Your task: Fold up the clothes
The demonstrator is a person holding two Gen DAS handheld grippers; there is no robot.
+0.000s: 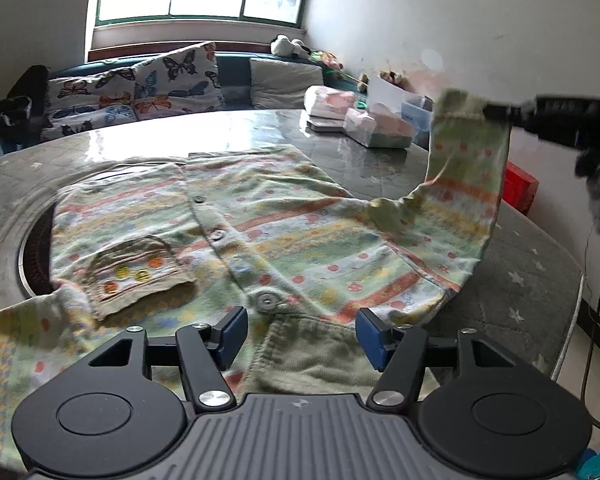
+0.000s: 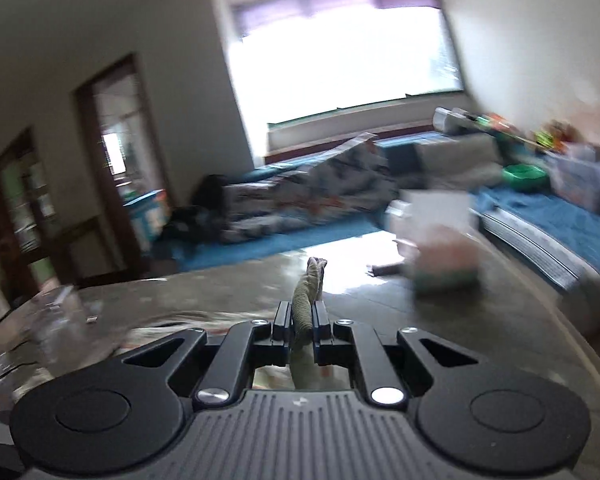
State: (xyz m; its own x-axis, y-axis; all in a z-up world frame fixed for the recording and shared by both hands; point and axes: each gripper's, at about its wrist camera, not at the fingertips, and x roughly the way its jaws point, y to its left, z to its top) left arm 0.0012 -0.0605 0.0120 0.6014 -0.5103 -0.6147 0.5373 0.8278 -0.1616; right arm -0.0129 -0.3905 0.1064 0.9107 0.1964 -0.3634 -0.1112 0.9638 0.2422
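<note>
A green, orange and yellow striped button-up child's top [image 1: 260, 240] lies spread on the round grey table [image 1: 520, 280], collar end toward me. My left gripper [image 1: 302, 338] is open, its blue pads just above the ribbed green collar [image 1: 312, 356]. My right gripper [image 1: 496, 111] is shut on the green cuff of the right sleeve [image 1: 466, 160] and holds it lifted above the table. In the blurred right wrist view the ribbed cuff [image 2: 306, 300] sticks up between the shut jaws of my right gripper [image 2: 303, 318].
Tissue packs and boxes [image 1: 364, 120] stand at the table's far right, with a red box [image 1: 520, 188] below the edge. A round inset [image 1: 32, 252] lies under the top's left side. A sofa with butterfly cushions [image 1: 140, 88] is behind.
</note>
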